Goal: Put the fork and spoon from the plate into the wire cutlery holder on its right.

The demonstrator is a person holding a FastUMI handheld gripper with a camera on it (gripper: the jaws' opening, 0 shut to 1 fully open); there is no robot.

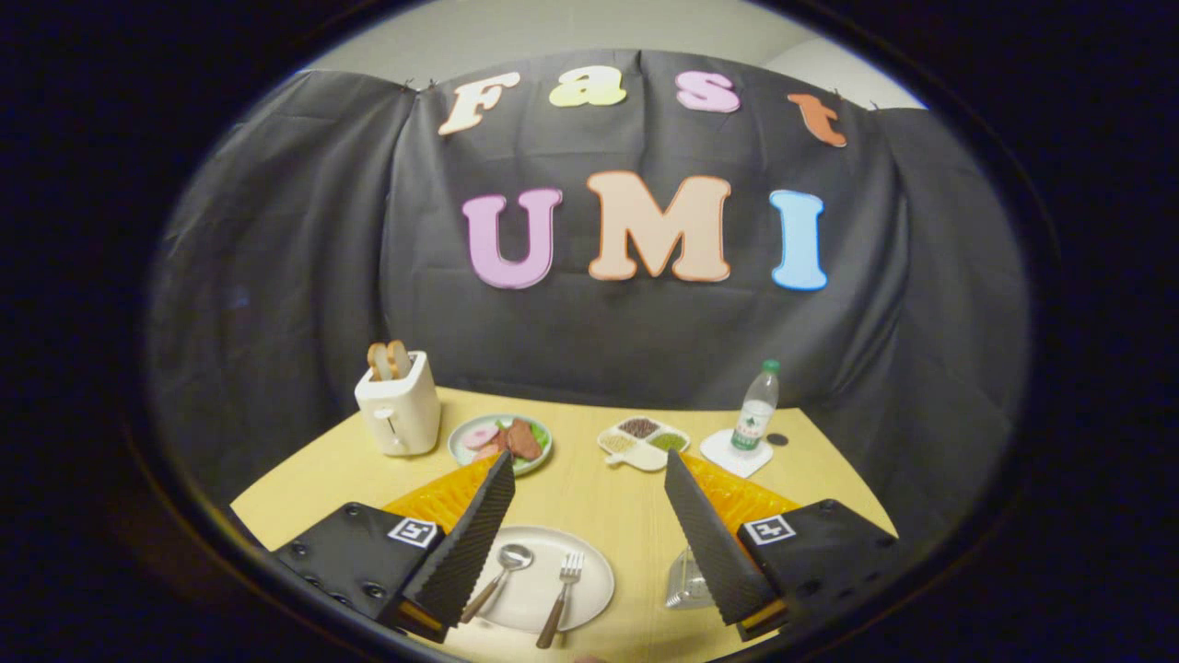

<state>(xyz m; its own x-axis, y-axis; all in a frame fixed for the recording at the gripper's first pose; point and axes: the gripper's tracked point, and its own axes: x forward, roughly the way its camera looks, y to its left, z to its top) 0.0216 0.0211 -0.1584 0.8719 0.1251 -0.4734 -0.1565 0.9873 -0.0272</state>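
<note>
A pale round plate [589, 589] lies on the wooden table, low between my fingers. On it rest a spoon [502, 571] at the left and a fork [560, 594] at the right, both with brown handles pointing toward me. The wire cutlery holder [686, 582] stands right of the plate, partly hidden behind my right finger [709, 543]. My gripper [589, 474] hovers above the plate, open wide, with nothing held between the fingers.
Farther back stand a white toaster [399, 405] with bread, a plate of food [502, 442], a divided dish of grains [643, 440], and a water bottle [755, 410] on a white coaster. The table's edges [295, 474] meet the black cloth.
</note>
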